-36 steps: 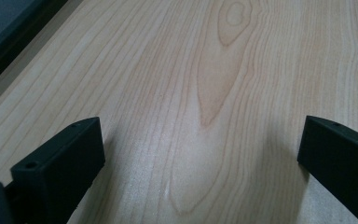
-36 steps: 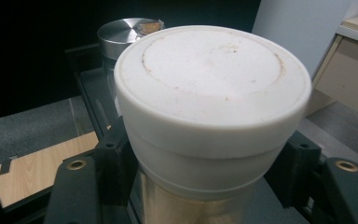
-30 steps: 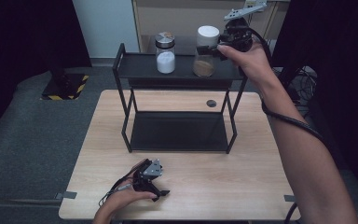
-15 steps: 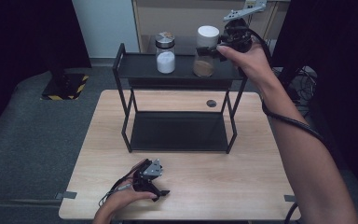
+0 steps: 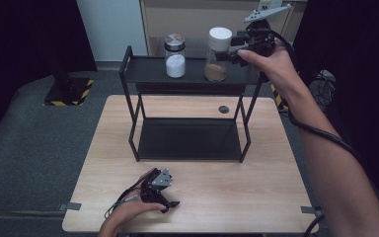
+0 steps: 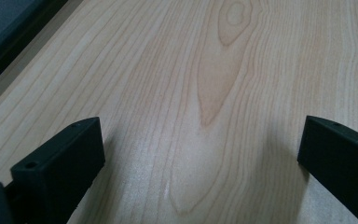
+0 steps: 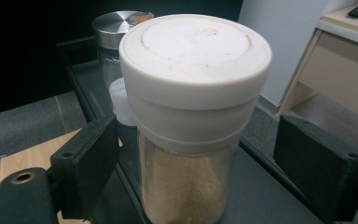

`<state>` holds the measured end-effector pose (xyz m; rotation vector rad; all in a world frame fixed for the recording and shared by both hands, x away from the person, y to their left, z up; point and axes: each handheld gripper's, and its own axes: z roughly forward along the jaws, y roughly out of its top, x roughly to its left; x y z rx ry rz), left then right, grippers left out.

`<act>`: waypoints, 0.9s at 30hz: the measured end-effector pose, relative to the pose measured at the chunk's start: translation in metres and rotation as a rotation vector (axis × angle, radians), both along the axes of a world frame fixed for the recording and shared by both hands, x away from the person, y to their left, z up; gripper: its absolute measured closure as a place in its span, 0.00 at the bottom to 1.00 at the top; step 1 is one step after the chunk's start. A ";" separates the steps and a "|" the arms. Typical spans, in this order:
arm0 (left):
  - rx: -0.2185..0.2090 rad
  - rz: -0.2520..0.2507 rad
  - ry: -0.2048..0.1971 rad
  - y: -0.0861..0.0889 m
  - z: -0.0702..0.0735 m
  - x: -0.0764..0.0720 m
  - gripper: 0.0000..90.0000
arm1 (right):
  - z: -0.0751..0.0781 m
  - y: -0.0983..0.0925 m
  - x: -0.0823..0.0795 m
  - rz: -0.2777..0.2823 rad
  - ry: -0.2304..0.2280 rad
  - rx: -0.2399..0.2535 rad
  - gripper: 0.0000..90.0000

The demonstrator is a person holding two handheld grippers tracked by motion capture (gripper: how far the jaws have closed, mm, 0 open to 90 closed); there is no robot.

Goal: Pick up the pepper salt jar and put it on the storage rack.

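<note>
A clear jar with a white lid point(image 5: 220, 39) and brown powder inside stands upright on the top shelf of the black rack point(image 5: 143, 69). My right gripper point(image 5: 229, 52) reaches it from the right, level with the lid. In the right gripper view the jar point(image 7: 193, 70) stands between the jaws of the right gripper point(image 7: 198, 158), with a gap on each side. Those jaws have just been opening and do not press on it. My left gripper point(image 5: 170, 202) lies on the table near its front edge. Its jaws point(image 6: 200, 154) are open over bare wood.
A second jar with a metal lid and white powder point(image 5: 175, 55) stands on the same shelf, left of the first. The rack's lower shelf point(image 5: 187, 138) is dark and flat. A small black grommet point(image 5: 223, 109) sits in the tabletop behind the rack. A pale cabinet point(image 5: 197, 15) stands behind.
</note>
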<state>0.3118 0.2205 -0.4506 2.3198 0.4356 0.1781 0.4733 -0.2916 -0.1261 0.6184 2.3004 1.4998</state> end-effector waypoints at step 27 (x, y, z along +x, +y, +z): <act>0.001 -0.001 0.002 0.000 0.000 0.000 0.00 | -0.006 -0.017 -0.068 0.005 -0.058 -0.019 0.07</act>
